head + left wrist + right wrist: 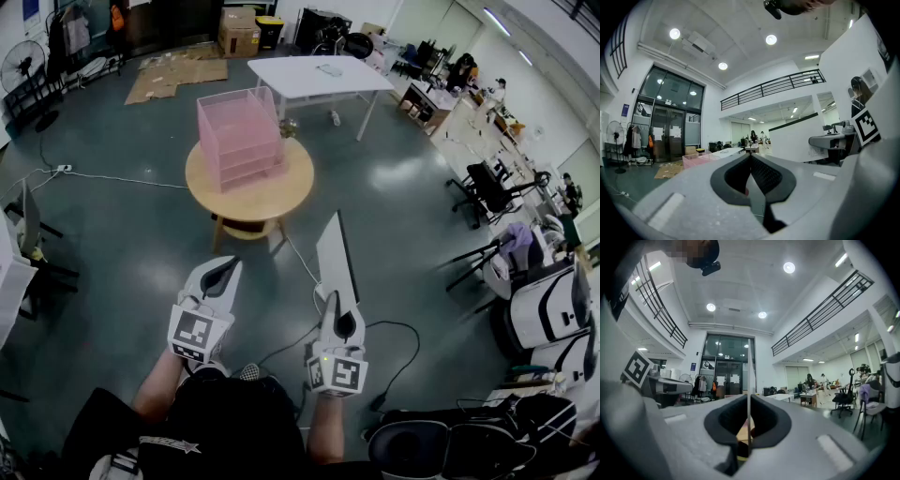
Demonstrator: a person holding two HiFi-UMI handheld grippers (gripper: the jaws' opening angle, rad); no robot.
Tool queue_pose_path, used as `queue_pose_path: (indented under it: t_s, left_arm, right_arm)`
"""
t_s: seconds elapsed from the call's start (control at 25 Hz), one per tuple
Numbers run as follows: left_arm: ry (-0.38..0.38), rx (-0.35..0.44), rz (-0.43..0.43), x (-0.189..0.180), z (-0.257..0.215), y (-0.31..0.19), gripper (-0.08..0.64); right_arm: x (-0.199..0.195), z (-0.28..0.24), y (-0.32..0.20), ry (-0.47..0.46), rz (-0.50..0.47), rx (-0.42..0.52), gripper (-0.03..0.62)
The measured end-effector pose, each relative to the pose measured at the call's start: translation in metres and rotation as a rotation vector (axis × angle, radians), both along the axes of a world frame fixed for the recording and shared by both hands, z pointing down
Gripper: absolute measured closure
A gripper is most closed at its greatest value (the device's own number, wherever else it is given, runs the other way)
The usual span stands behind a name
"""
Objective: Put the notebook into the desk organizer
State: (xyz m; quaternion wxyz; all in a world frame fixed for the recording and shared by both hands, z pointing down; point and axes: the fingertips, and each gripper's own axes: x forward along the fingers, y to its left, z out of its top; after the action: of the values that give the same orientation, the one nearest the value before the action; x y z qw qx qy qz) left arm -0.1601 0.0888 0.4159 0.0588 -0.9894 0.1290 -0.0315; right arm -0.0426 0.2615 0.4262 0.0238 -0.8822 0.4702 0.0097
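Observation:
A pink, see-through desk organizer point(239, 136) with several shelves stands on a round wooden table point(281, 192) ahead of me. My right gripper point(336, 302) is shut on the notebook point(335, 253), a thin pale book held upright and pointing toward the table. In the right gripper view the notebook point(749, 376) shows edge-on as a thin vertical line pinched between the dark pads of that gripper point(749, 401). My left gripper point(223, 270) hovers beside it at the same height, well short of the table. Its jaws point(751, 158) are shut with nothing in them. The organizer point(696, 159) shows far off.
A white table point(319, 75) stands behind the round one. Flattened cardboard point(178, 75) lies on the floor at the back left. A cable point(112, 178) crosses the floor at left, and another point(398, 337) lies near my feet. Office chairs point(497, 187) and desks line the right side.

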Motion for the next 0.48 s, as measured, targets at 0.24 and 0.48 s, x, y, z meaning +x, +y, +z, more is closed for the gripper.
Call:
queue_pose_path:
  t_s: [0.24,0.48]
  left_arm:
    - [0.000,-0.003,0.001,-0.0040,0.0005,0.0005,0.551]
    - [-0.001,-0.001,0.008,0.0003,0.0006,0.0016,0.551]
  right_arm:
    - [-0.0041,-0.0018,0.0012,0.007,0.001,0.010,0.578]
    - [0.0002,-0.0039,0.0040,0.014,0.010,0.014,0.578]
